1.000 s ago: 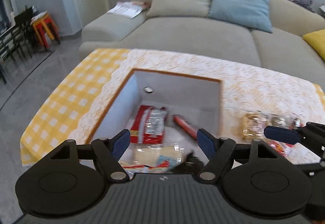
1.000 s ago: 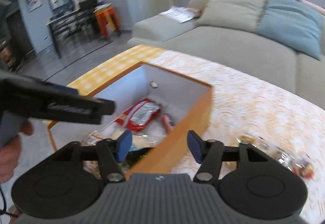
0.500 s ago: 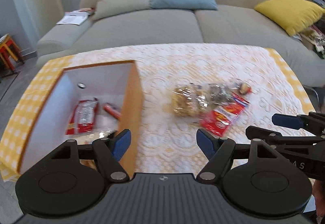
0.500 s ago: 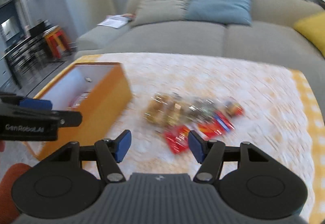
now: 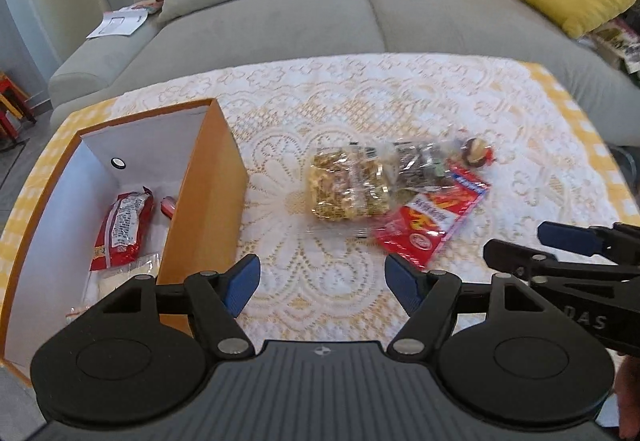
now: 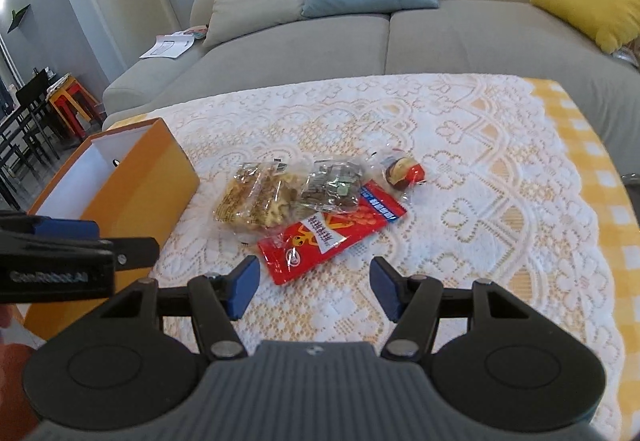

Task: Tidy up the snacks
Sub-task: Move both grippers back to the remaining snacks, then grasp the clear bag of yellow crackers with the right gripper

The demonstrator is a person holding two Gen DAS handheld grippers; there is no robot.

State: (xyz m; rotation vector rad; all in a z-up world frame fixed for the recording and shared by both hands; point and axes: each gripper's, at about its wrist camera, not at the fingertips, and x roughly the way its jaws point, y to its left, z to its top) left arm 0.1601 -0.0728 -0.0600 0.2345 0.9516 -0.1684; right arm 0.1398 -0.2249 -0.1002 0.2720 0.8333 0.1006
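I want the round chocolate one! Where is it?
The round chocolate candy lies on the lace tablecloth, at the far right end of the snack pile, just beyond the red packet.

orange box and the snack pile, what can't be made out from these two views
- Orange box, left wrist view: its near corner and the pale packet lying there are covered by the left gripper.
- Orange box, right wrist view: its outer wall blocks the contents.
- Red packet: print too small to read in either view.
- Dark clear bag: contents blurred by glare.
- Red stick in the box: mostly hidden behind the wall.
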